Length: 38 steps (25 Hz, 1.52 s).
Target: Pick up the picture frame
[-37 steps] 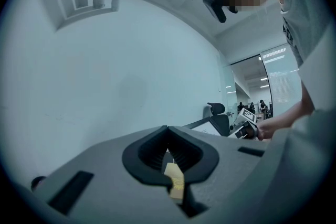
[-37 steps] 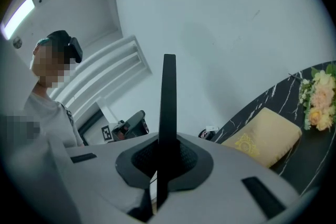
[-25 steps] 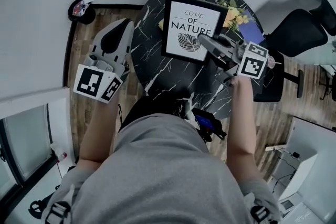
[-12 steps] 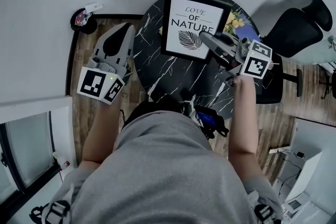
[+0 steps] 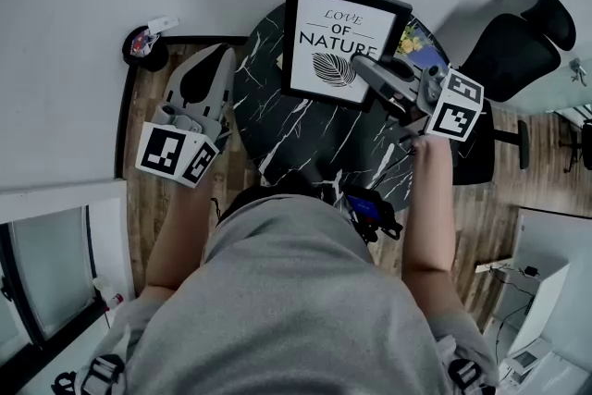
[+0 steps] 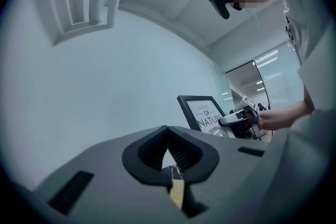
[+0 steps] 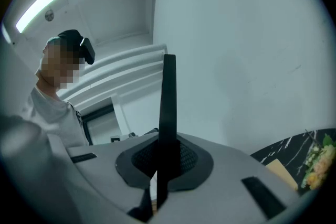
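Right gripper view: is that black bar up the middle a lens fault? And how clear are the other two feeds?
Right gripper view: no fault, it's the picture frame edge-on in the right gripper, dark against the pale wall; fisheye, black corners. Left gripper view: same fisheye, near jaws soft, frame's print legible. Head view: evenly lit, sharp.

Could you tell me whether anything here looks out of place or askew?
Nothing is spilled or damaged. Only the picture frame hangs slightly askew, pinched by its lower right edge in the right gripper over the black marble table.
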Tool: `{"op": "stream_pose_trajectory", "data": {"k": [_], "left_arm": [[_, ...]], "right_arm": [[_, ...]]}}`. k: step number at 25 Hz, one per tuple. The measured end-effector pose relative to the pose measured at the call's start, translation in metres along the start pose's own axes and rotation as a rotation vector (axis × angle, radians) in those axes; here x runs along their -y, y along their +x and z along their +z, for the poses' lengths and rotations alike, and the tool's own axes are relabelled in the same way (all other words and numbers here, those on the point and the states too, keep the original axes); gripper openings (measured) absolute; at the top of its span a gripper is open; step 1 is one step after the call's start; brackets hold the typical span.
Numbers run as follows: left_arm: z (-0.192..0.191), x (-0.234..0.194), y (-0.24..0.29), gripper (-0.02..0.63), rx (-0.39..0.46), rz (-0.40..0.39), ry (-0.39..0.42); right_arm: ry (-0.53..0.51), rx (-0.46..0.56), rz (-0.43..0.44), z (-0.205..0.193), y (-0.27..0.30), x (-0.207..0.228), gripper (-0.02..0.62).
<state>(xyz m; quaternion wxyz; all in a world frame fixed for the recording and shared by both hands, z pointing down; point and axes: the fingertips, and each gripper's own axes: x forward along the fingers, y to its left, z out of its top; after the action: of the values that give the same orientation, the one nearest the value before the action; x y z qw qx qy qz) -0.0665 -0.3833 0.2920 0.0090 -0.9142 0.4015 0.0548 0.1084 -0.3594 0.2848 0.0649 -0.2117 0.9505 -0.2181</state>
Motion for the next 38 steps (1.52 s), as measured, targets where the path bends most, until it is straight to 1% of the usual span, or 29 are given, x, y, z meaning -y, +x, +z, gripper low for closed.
{"op": "stream_pose_trajectory", "data": {"k": [7,12,19,34,38], "left_arm": [[-0.006,0.000,0.000,0.006,0.006,-0.003,-0.010],[-0.004,0.002,0.004,0.006,0.011,-0.003,-0.014],[-0.007,0.002,0.004,0.006,0.003,0.002,-0.021],[-0.007,0.007,0.002,0.006,0.001,-0.005,-0.006],[-0.004,0.009,0.004,0.006,0.000,-0.008,-0.003]], "right_arm": [[-0.031,0.001,0.008,0.004,0.001,-0.006,0.031],[-0.041,-0.012,0.009,0.006,0.001,-0.007,0.031],[-0.031,-0.007,0.007,0.005,0.001,-0.006,0.031],[-0.032,0.024,0.028,0.007,0.000,-0.011,0.031],[-0.046,0.009,0.029,0.008,0.001,-0.012,0.031]]}}
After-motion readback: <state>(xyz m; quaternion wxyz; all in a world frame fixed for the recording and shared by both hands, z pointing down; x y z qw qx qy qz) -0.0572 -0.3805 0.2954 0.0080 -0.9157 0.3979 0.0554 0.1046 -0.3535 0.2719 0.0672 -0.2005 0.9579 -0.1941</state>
